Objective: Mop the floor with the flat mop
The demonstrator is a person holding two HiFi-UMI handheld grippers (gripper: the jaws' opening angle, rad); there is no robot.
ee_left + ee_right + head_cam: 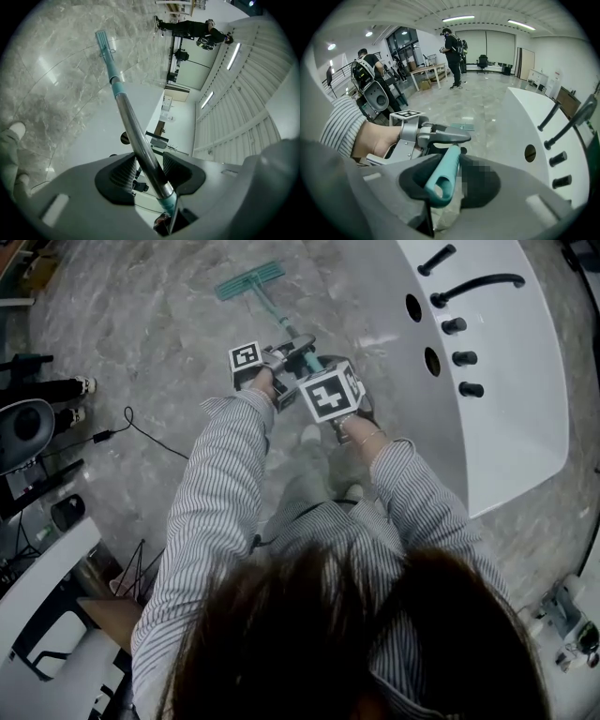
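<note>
The flat mop has a teal head [248, 280] lying on the grey marble floor ahead of me, and a metal pole [274, 317] running back to both grippers. My left gripper [289, 351] is shut on the pole; in the left gripper view the ribbed pads [123, 172] clamp the shiny pole [133, 126], with the mop head [104, 41] far down it. My right gripper [317, 371] is shut on the teal end grip [443, 180] just behind the left gripper [433, 136].
A large white panel [511, 418] with black pegs and two holes lies close on the right. A black cable [141, 432] trails on the floor at left, near someone's shoes [82, 386] and dark equipment [23, 432]. Two people [452, 44] stand farther off.
</note>
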